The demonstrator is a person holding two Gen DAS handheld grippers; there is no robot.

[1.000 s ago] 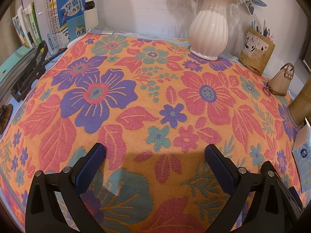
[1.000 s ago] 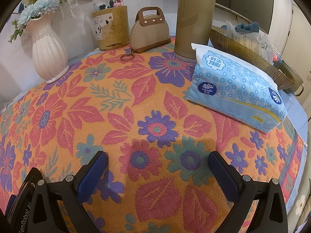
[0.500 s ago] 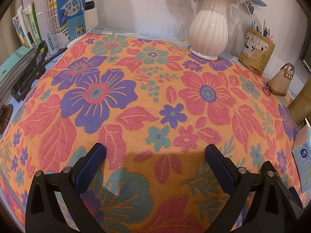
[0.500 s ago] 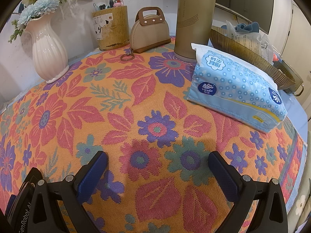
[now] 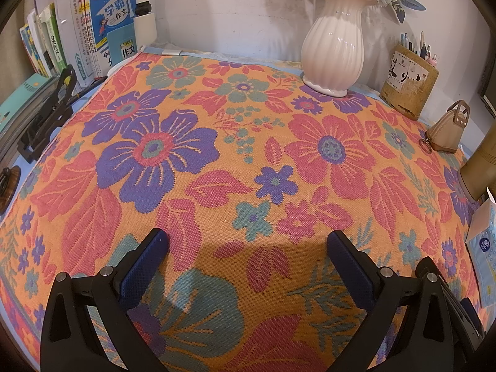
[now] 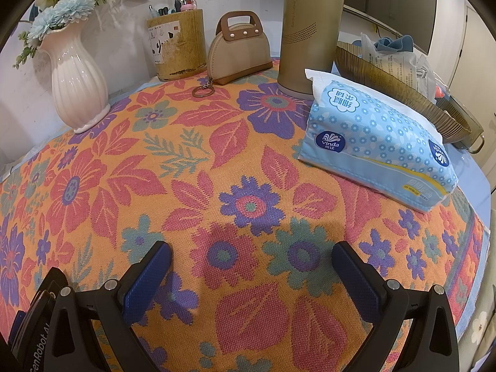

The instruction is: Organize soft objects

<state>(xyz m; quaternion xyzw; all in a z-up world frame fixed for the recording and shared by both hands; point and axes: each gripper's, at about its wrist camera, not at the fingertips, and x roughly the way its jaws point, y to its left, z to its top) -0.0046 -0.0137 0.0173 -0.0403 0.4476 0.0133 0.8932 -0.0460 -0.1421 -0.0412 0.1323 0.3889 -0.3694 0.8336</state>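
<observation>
1. The left hand-held gripper (image 5: 246, 241) hangs just above the flowered cloth (image 5: 248, 161) that covers the desk, its two blue-padded fingers (image 5: 145, 263) spread wide with nothing between them.
2. The right hand-held gripper (image 6: 251, 254) hangs over the same cloth, its jaws also wide apart and empty.
3. A soft pack of tissues (image 6: 375, 148) in a blue wrapper lies on the cloth at the right, beyond the right gripper and well apart from it; in the left view only its corner shows at the right edge.
4. A tall olive flask (image 6: 310, 31) stands just behind the tissue pack, near its far left corner.
5. A small beige purse (image 6: 238, 52) with a brown handle stands left of the flask, a key ring (image 6: 201, 90) lying in front of it.
6. A pen holder (image 6: 176, 46) sits left of the purse at the far edge, against the wall.
7. A white ribbed vase (image 5: 333, 43) with pale blue flowers stands at the far side of the cloth.
8. Books (image 5: 93, 28) stand upright at the far left corner.
9. A ribbed dark basket (image 6: 400, 93) with plastic packets in it sits to the right, behind the tissues.
</observation>
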